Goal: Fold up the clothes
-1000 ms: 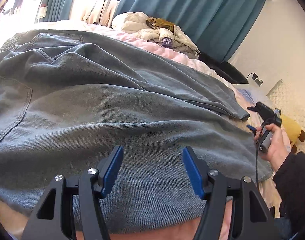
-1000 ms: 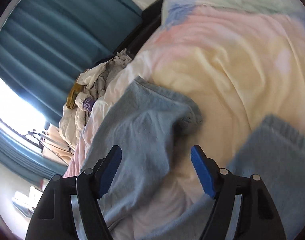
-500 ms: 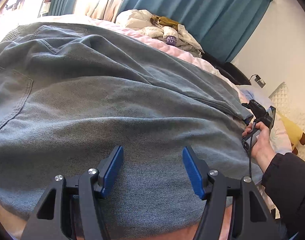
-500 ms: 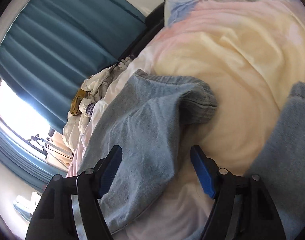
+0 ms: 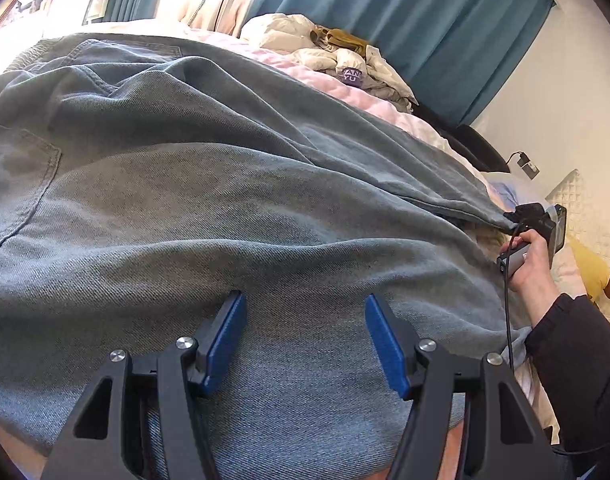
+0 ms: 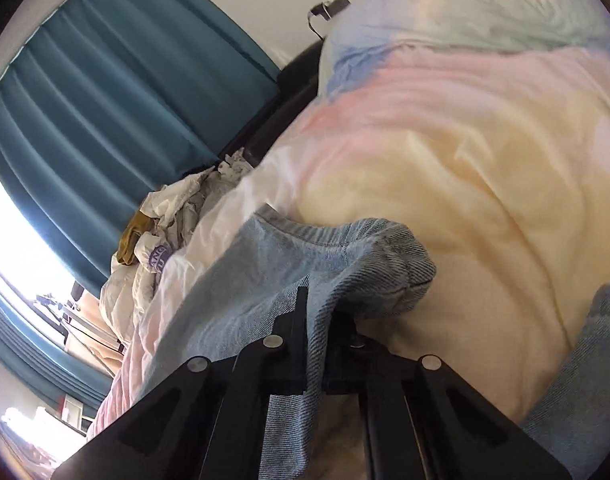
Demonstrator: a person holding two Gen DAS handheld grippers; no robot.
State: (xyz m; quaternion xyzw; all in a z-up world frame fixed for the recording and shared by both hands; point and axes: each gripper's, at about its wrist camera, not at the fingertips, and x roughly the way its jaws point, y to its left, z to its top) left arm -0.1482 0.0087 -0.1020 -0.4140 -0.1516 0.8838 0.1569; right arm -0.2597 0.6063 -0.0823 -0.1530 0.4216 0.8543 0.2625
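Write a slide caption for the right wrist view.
Right gripper shut on the hem of the denim jeans, above the pastel duvet.

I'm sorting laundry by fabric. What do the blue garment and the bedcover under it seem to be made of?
The blue garment looks like washed denim: diagonal twill weave, stitched seams and a patch pocket, matte and faded. The right tongs are shut on its hem. The bedcover looks like soft, thin cotton or a blend, matte, with fine wrinkles and pastel patches; its fibre cannot be told.
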